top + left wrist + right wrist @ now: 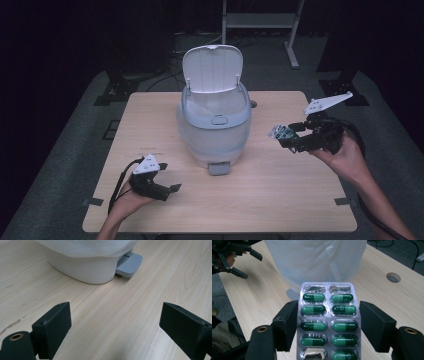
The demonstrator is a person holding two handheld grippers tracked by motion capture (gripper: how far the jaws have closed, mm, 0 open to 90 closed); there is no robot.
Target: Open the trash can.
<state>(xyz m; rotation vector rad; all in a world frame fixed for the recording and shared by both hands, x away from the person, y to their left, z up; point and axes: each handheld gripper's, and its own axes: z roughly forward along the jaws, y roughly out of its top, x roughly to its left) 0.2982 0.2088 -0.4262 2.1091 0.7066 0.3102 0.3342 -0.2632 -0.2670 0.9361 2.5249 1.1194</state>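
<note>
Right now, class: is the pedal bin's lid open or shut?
Open. In the high view the lid stands upright, hinged back behind the bin, leaving the liner-lined mouth uncovered.

Green two-tone capsules fill the silver blister pack; white bin has a grey pedal.
</note>
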